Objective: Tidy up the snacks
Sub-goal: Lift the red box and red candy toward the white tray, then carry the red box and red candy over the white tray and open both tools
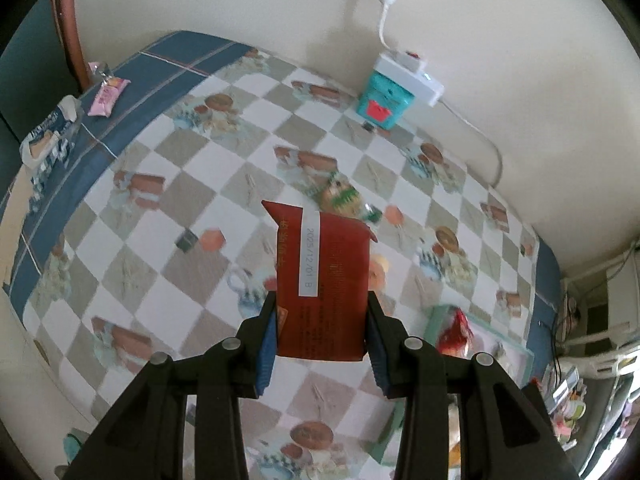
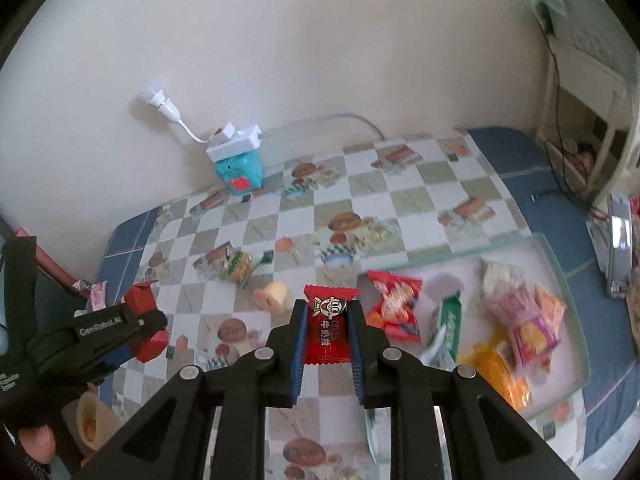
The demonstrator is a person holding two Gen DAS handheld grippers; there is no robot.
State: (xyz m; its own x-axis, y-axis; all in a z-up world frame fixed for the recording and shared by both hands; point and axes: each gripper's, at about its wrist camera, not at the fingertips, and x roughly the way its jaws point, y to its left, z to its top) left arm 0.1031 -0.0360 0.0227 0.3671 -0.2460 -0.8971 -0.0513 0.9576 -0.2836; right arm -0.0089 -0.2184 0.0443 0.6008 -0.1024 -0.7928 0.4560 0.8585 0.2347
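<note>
My left gripper (image 1: 322, 312) is shut on a dark red snack packet (image 1: 324, 280) with a white date strip, held above the checkered tablecloth. It also shows in the right wrist view (image 2: 146, 320) at the left. My right gripper (image 2: 328, 316) is shut on a small red candy packet (image 2: 329, 326), held just left of the light tray (image 2: 568, 280). The tray holds several snack packets: a red-orange one (image 2: 394, 308), a green one (image 2: 448, 320), pink and yellow ones. A green-wrapped snack (image 2: 240, 266) and a pale round snack (image 2: 274, 294) lie loose on the cloth.
A teal box (image 2: 240, 176) with a white power strip (image 2: 234, 144) on top stands at the wall. A pink packet (image 1: 108, 96) and a blue-white bag (image 1: 50, 132) lie at the table's far left edge. A shelf with cables (image 2: 580, 120) stands at the right.
</note>
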